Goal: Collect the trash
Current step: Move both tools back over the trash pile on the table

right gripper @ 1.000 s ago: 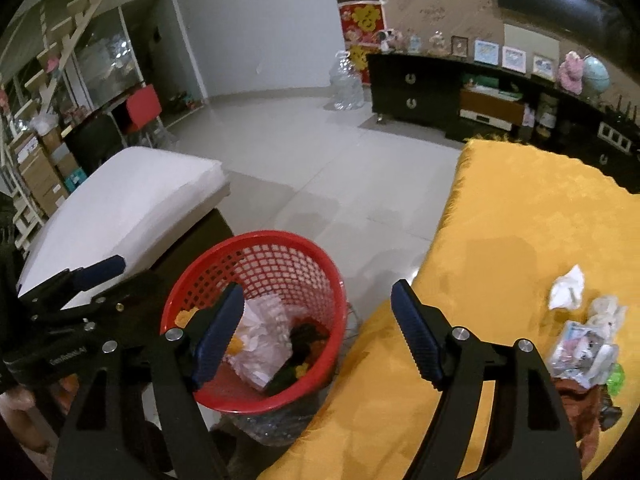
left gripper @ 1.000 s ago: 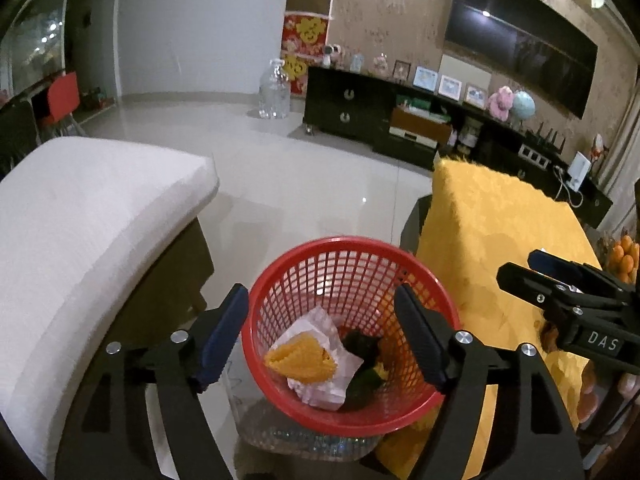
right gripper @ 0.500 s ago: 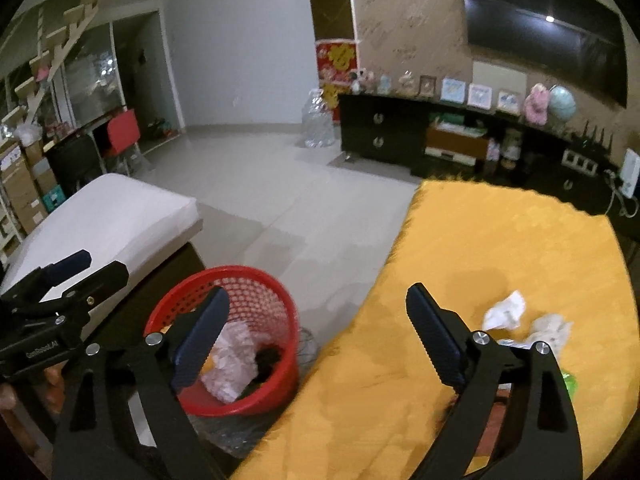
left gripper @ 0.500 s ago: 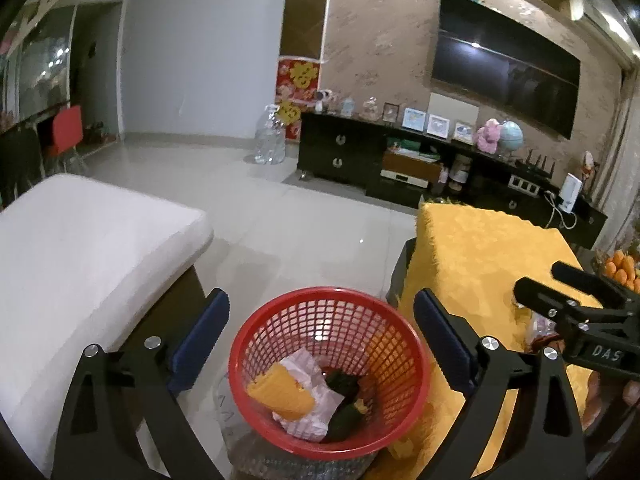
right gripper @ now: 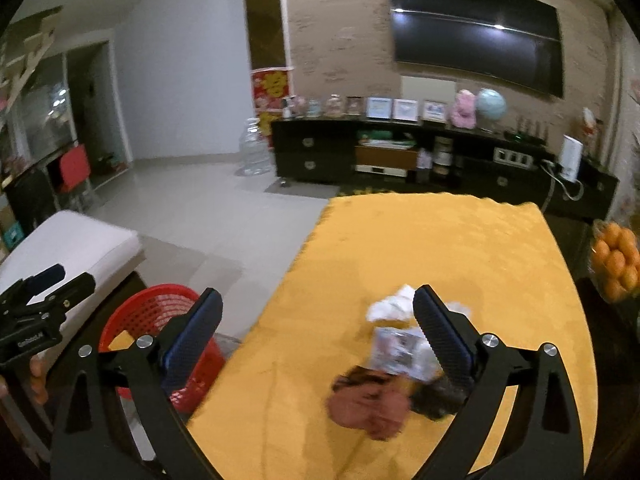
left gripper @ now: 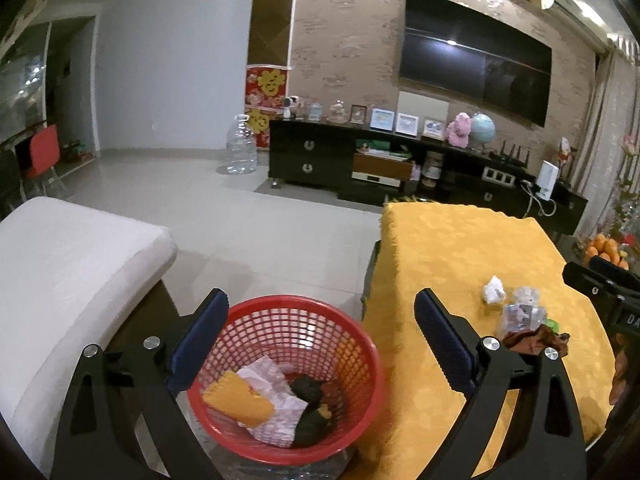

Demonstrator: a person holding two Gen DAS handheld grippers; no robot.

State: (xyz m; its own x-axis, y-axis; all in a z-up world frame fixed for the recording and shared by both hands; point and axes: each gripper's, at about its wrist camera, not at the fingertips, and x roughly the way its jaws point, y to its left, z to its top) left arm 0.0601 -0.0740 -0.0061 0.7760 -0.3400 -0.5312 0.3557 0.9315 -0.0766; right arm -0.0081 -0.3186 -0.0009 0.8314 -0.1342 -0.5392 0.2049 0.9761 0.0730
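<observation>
Right claw hangs over yellow table, jaws apart, empty. Trash pile lies just ahead and below, between fingers toward right one: white wad, clear wrapper, brown scrap, blurred. Left claw also apart, empty, poised above red basket, which holds paper and peel. Step, by appearance: reach for next piece. Next move calls for lowering right claw, straddling one item, closing, then carrying left to basket.

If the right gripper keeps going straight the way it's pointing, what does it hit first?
Probably the crumpled brown wrapper lying on the yellow tablecloth, between the right gripper's open jaws; motion blur leaves depth unclear.
</observation>
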